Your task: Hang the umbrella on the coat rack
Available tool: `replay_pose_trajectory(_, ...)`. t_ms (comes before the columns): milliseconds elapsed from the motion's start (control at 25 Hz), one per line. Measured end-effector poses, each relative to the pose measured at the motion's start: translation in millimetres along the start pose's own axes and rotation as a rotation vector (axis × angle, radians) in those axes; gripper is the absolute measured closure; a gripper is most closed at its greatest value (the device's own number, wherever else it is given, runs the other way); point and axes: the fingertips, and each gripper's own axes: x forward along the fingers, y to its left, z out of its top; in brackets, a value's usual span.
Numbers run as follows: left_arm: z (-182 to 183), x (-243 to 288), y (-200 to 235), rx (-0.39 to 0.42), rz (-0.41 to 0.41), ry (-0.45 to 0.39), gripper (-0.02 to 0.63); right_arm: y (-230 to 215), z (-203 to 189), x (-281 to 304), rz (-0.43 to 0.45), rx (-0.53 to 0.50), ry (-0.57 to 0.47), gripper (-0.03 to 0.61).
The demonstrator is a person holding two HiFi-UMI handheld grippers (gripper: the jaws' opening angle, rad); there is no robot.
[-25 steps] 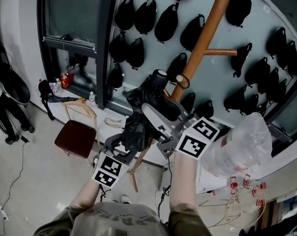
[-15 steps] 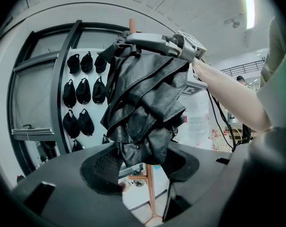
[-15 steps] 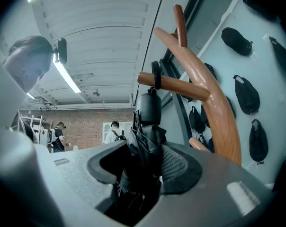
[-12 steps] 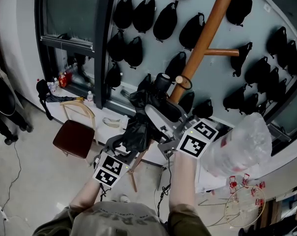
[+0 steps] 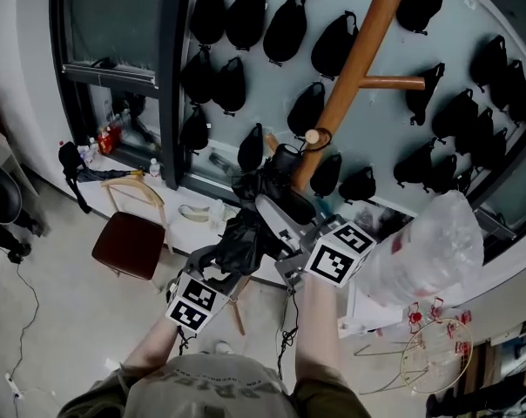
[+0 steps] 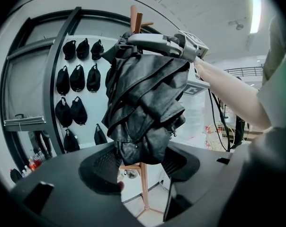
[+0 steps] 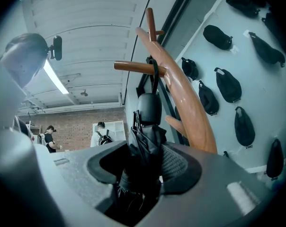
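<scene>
A folded black umbrella (image 5: 246, 229) hangs beside the orange wooden coat rack (image 5: 354, 55). Its wrist strap (image 5: 322, 137) is looped over a short peg (image 5: 312, 135), and in the right gripper view the strap (image 7: 155, 77) runs up over that peg (image 7: 136, 67). My right gripper (image 5: 272, 207) is shut on the umbrella just below its round handle (image 7: 148, 109). My left gripper (image 5: 224, 264) has the bunched lower canopy (image 6: 145, 108) between its jaws. Those jaws are opening, though the pads (image 6: 101, 168) still touch the fabric.
Many black caps (image 5: 285, 29) hang on the pale wall behind the rack. A wooden chair (image 5: 128, 242) stands lower left, a full clear plastic bag (image 5: 428, 251) to the right, a wire basket (image 5: 433, 355) below it. Two people (image 7: 101, 135) stand far off.
Both grippers and the umbrella have sunk. The handle, level with the peg end before, now hangs below it, with the strap still looped over the peg.
</scene>
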Motion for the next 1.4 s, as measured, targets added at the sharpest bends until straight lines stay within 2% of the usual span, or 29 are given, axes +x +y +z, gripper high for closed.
replay_pose_trajectory(240, -18, 3, -1, -0.016, 0.010, 0.007, 0.333, -15, -18, -12, -0.091, -0.015, -0.005, 0.379)
replay_pose_trajectory(520, -34, -4, 8, -0.025, 0.044, 0.019, 0.307, -33, -32, -25, -0.262, -0.182, 0.053, 0.376)
replay_pose_trajectory(960, -47, -19, 24, -0.053, 0.083, 0.028, 0.307, -36, -37, -28, -0.485, -0.348, -0.006, 0.364)
replay_pose_trajectory(1160, -50, -26, 25, -0.050, 0.084, 0.036, 0.307, -36, -37, -27, -0.534, -0.372, -0.018, 0.358)
replay_pose_trajectory(1400, -50, -33, 25, -0.041, 0.076, 0.036, 0.307, -33, -35, -33, -0.548, -0.356, -0.037, 0.333)
